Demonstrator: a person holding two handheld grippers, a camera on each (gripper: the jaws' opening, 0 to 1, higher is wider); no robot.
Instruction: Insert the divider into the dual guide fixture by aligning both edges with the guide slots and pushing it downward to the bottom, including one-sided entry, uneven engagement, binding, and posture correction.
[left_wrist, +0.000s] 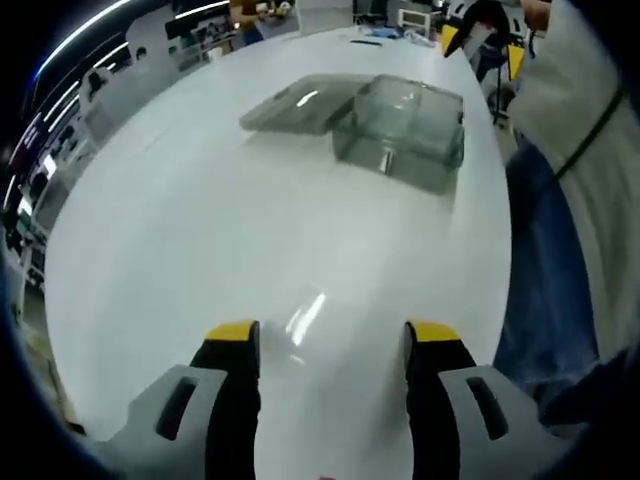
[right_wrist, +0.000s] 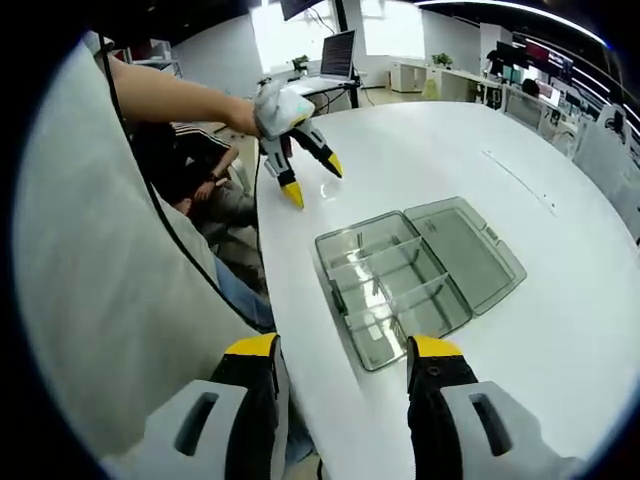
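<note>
Both your tongs hang released and empty: left tongs above the bare white bench, right tongs just over the clear compartment box, its lid lying flat-open, dividers already seated inside.

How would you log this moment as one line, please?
left gripper: open, empty | right gripper: open, empty | clear box: lid open, dividers seated | white table: holds box
</note>
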